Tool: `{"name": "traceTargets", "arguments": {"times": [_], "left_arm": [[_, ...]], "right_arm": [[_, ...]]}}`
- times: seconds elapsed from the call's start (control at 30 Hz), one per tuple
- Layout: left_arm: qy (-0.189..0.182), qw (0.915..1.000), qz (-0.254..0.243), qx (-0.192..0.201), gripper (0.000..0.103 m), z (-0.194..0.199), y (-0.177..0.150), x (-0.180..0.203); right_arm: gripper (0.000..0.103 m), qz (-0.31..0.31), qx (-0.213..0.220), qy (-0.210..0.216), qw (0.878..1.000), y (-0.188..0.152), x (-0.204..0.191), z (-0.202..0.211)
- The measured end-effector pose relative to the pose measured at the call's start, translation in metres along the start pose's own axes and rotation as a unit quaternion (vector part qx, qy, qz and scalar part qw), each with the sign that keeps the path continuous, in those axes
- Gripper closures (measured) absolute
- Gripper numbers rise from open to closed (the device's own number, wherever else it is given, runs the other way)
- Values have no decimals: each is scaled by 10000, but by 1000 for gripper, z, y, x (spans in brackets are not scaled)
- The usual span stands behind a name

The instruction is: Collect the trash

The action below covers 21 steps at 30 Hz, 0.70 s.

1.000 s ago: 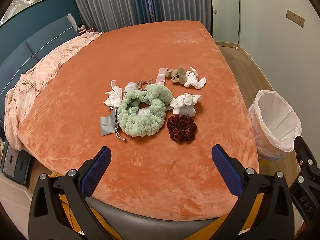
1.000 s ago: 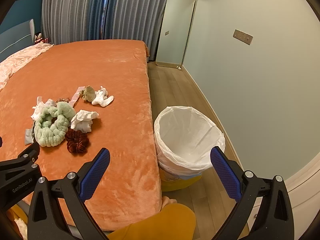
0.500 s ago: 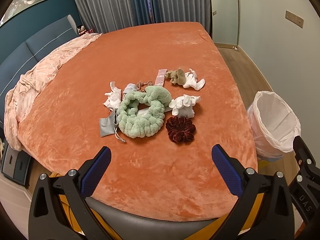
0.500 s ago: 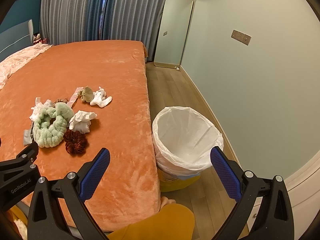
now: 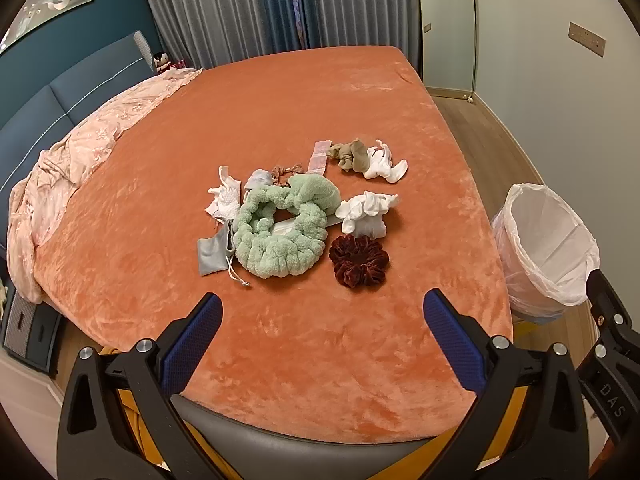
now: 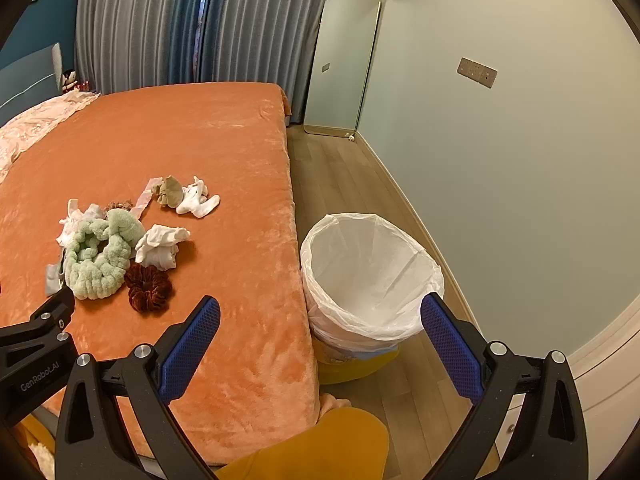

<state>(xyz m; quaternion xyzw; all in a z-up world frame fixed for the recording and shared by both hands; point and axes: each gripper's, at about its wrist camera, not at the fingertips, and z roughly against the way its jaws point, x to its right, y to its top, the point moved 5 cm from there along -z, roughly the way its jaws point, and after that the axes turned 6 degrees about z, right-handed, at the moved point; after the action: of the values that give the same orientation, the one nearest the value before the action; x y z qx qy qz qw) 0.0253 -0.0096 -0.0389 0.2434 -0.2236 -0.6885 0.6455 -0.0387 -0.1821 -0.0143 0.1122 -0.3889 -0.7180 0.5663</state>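
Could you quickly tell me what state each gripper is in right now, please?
Left gripper: open, holding nothing, above the bed.
Right gripper: open, holding nothing.

This is a bedroom in a home. A wide bed (image 5: pixel 304 120) under an orange plush cover fills the space ahead of the left hand-held gripper (image 5: pixel 322 344), with a padded blue headboard (image 5: pixel 60 92) beyond-left, grey floor-length curtains (image 5: pixel 240 8) at the far end, a standing mirror (image 6: pixel 340 60) and wood flooring (image 6: pixel 340 176).

Left hand-held gripper (image 5: pixel 322 322), right hand-held gripper (image 6: pixel 320 322): black frames, blue textured pads, silver screws; mustard-yellow clothing.
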Motion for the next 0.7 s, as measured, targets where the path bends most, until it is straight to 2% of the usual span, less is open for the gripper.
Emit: {"name": "traceTargets", "arguments": {"times": [0.4, 0.7], "left_arm": [[-39, 10000, -37, 17, 7, 0, 0, 1], [-153, 9997, -27, 189, 7, -2, 3, -3]], "right_arm": [[7, -96, 50, -121, 9999, 1, 2, 1], [7, -176, 104, -233, 9995, 3, 1, 1]]}}
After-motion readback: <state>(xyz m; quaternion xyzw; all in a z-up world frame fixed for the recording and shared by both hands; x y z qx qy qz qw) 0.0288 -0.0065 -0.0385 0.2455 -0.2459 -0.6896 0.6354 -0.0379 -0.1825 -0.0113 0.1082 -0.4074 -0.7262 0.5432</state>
